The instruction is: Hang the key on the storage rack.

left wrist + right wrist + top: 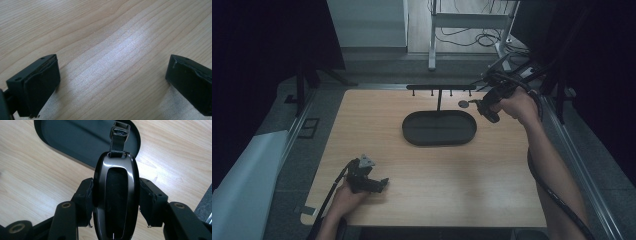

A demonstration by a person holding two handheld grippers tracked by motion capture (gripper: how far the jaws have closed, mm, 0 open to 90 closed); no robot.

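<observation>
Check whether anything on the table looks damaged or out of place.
Nothing stands out. The oval black tray sits flat under its hook rack, the right gripper squarely clamps a glossy black key fob, and the left gripper rests open on bare wood.

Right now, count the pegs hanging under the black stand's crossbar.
4 show under the crossbar in the high view: one left of the post, one just right of it, two toward the right end. The right gripper there may hide more.

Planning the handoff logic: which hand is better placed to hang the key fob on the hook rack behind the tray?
Right. The right gripper already clamps the key fob and is raised beside the hook rack. The left gripper rests open on the table, far from it.
</observation>
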